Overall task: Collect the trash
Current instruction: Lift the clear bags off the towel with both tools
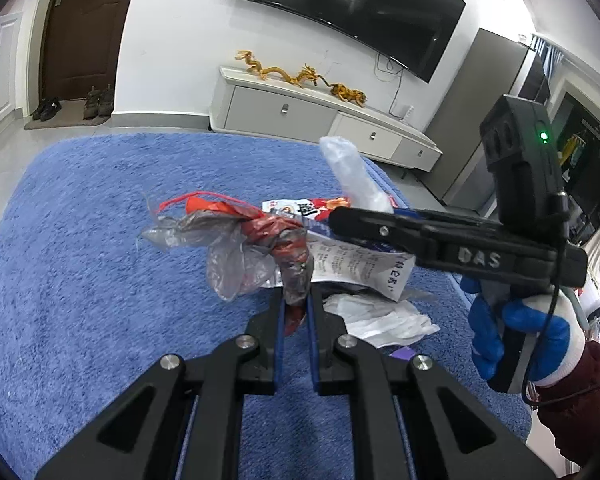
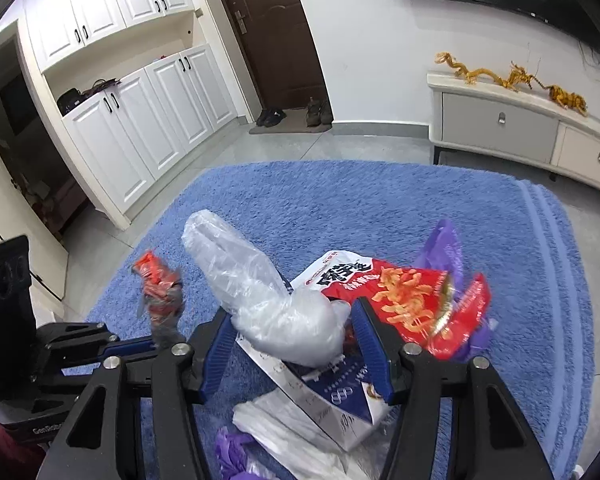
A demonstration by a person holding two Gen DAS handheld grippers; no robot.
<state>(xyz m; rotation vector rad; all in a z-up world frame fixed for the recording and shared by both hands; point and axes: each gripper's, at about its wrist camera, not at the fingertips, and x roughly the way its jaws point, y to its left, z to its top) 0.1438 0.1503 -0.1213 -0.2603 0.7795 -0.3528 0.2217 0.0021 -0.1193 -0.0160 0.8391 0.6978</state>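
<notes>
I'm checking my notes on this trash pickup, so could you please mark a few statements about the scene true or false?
1. The left tongs are shut on a crumpled red wrapper. True.
2. The right tongs have a clear plastic bag between their fingers. True.
3. The rug is green. False: it is blue.
4. The red snack bag lies on the TV cabinet. False: it lies in the trash pile on the rug.

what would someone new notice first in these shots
The heap of trash on the blue rug: a bright red snack bag on its right side. The left gripper is shut on a crumpled red and clear wrapper, while the right gripper straddles a clear plastic bag.
</notes>
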